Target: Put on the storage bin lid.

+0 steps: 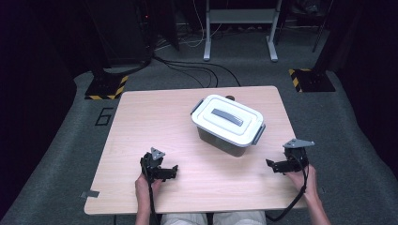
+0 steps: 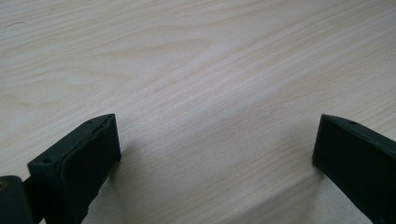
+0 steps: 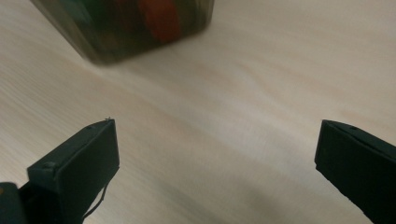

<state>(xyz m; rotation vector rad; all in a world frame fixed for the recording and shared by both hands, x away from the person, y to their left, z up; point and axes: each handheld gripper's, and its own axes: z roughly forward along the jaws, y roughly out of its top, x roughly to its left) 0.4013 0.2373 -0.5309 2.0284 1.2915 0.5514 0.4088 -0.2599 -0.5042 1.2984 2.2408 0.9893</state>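
- The left tongs (image 1: 174, 169) sit low over the near left part of the table (image 1: 141, 136), held by the person's left hand (image 1: 146, 186); a grey three-cornered plate rides on top and a black cable trails back toward the near edge.
- In the left gripper view the left tongs (image 2: 217, 144) have their two black jaws spread wide with nothing between them, only bare pale wood grain below.
- The right tongs (image 1: 271, 164) hover at the near right edge of the table, held by the person's right hand (image 1: 304, 180), and point inward toward the middle.
- In the right gripper view the right tongs (image 3: 217, 149) are likewise spread wide and hold nothing; pale wood lies between the jaws.
- Ahead of the right tongs stands the storage box (image 1: 228, 125), past the middle of the table toward its far side, well apart from both tongs and turned at an angle to the table's edges.
- Its white lid (image 1: 227, 119) is on, with a grey handle lying flat along the top and grey clips at the two short ends.
- In the right gripper view the lower corner of the storage box (image 3: 126, 28) shows see-through walls, with blurred red and dark shapes inside that cannot be made out.
- Beyond the table lies a grey floor (image 1: 61, 154) with black cables and yellow-and-black striped stand bases.
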